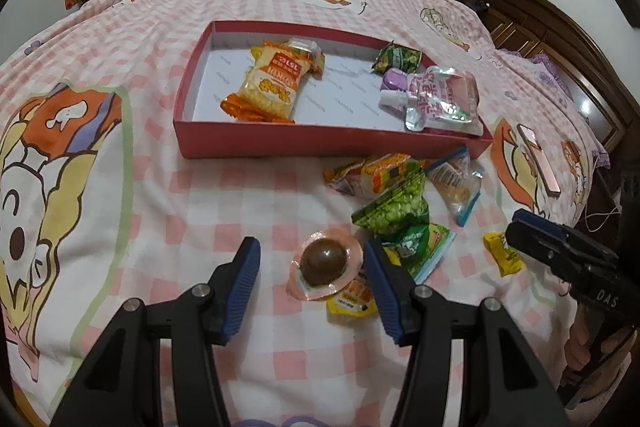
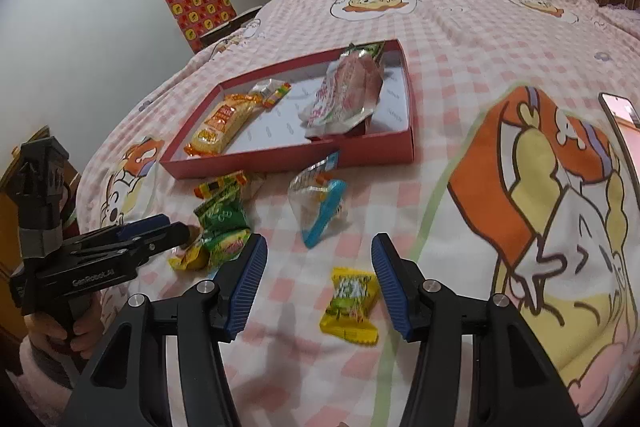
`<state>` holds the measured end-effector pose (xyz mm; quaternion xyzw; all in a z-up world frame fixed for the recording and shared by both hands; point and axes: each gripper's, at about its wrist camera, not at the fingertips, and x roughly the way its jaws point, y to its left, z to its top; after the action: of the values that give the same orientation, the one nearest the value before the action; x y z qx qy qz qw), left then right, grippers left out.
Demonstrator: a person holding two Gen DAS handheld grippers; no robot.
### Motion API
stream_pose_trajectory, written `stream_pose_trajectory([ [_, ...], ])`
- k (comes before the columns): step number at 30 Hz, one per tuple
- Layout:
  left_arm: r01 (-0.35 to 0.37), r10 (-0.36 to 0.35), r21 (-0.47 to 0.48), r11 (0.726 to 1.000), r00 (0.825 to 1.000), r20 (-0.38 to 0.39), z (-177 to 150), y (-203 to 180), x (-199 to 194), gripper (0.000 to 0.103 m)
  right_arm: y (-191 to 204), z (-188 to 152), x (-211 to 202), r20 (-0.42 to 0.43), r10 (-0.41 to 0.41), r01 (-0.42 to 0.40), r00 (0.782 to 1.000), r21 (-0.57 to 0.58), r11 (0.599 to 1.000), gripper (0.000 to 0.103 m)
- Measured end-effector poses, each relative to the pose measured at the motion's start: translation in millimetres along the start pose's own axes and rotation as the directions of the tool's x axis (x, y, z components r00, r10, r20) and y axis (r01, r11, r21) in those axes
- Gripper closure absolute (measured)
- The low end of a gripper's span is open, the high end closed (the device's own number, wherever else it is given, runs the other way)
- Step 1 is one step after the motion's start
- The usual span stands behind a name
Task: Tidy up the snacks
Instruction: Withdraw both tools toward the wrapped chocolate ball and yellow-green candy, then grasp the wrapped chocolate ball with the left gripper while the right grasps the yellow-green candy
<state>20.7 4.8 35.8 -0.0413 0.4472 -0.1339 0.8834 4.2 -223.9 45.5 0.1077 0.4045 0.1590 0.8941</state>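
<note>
The left gripper (image 1: 312,267) stands wide open, holding nothing, with the chocolate-dome cup (image 1: 323,261) between its fingers on the bed. The cup looks light, its dome rigid but crushable (foil rim flimsy): pinch the dome's sides gently. The right gripper (image 2: 320,259), equally open and empty, frames a soft yellow candy packet (image 2: 352,301).

Counts as visible:

- Tray (image 1: 280,143): one, red.
- Snacks inside the tray: four, namely a rice cracker pack (image 1: 272,83), a clear packet (image 1: 306,49), a green packet (image 1: 396,58) and a pouch (image 1: 436,97).
- Grippers: two, left (image 1: 312,269) and right (image 2: 320,269).
- Phone (image 1: 538,159): one.
- Loose snacks on the bed: at least seven; the pile overlaps, so an exact count is uncertain.
</note>
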Motion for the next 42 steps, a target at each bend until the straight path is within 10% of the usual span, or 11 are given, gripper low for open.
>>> stream_pose_trajectory([
  [7,-0.005,0.005,0.002,1.000,1.000,0.015,-3,-1,3,0.047,1,-11,-1,-0.030,-0.047,0.046,0.998,-0.032,0.998,0.047],
  [14,0.007,-0.007,-0.001,1.000,1.000,0.014,-6,-2,6,0.069,0,-21,6,-0.072,-0.039,0.035,0.997,-0.048,0.998,0.047],
  [21,0.004,-0.004,0.000,1.000,1.000,0.019,-8,-3,11,0.069,3,-24,12,-0.077,-0.052,0.047,0.996,-0.063,0.997,0.067],
  [42,-0.033,0.032,0.032,0.999,0.999,0.025,-12,-8,17,0.070,3,-28,19,-0.083,-0.035,0.029,0.996,-0.069,0.997,0.067],
])
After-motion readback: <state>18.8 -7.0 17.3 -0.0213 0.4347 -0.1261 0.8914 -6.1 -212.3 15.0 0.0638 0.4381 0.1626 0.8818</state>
